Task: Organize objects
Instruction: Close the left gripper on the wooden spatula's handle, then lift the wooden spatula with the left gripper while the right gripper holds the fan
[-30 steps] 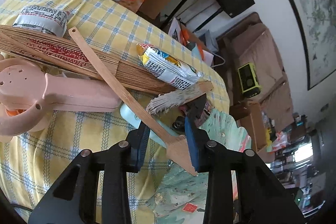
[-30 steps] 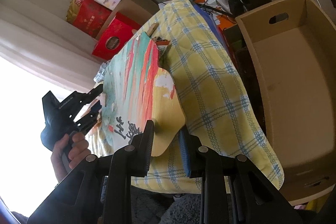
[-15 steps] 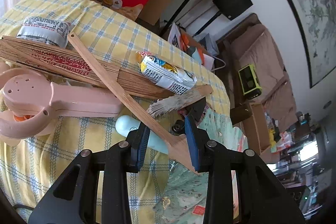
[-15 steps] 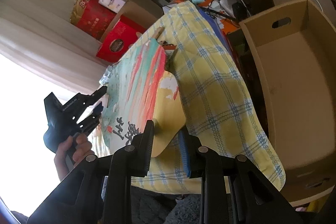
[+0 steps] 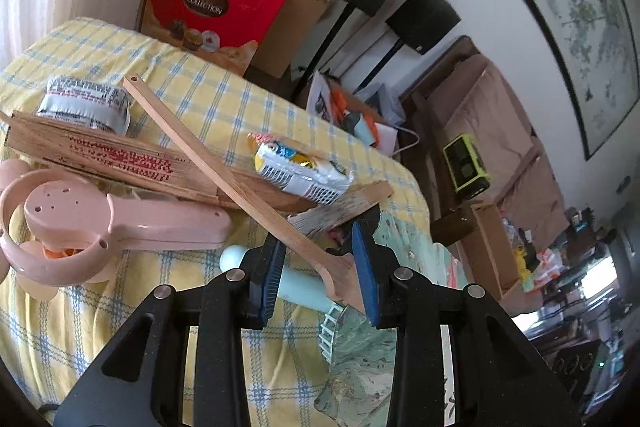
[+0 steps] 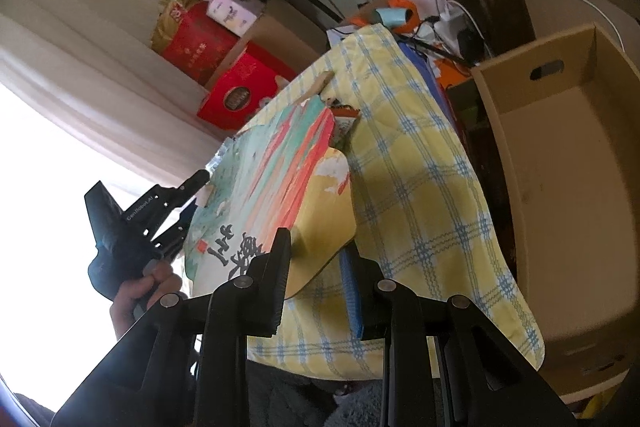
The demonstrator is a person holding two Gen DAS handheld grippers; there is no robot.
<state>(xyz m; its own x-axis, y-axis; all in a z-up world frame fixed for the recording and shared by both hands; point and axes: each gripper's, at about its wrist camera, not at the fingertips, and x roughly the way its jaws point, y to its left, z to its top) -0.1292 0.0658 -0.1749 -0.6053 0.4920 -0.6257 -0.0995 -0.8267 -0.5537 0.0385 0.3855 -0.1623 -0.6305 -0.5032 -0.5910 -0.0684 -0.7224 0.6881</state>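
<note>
My left gripper (image 5: 320, 267) is shut on the flat end of a long wooden spatula (image 5: 224, 171), which slants up to the left over a folded wooden fan (image 5: 120, 155). A pale green tool (image 5: 296, 287) lies under the jaws. My right gripper (image 6: 316, 279) is shut on the edge of a colourful painted board (image 6: 280, 179), held tilted above the yellow checked tablecloth (image 6: 420, 187). The left gripper also shows in the right wrist view (image 6: 176, 203), at the board's far side.
A pink handheld fan (image 5: 100, 223), two snack packets (image 5: 300, 171) (image 5: 84, 103) and a brush (image 5: 340, 207) lie on the table. An open cardboard box (image 6: 560, 167) stands right of the table. Red gift boxes (image 5: 212, 7) are stacked behind.
The left gripper has pulled back and up with the spatula. The right gripper has drawn back a little with the board in it.
</note>
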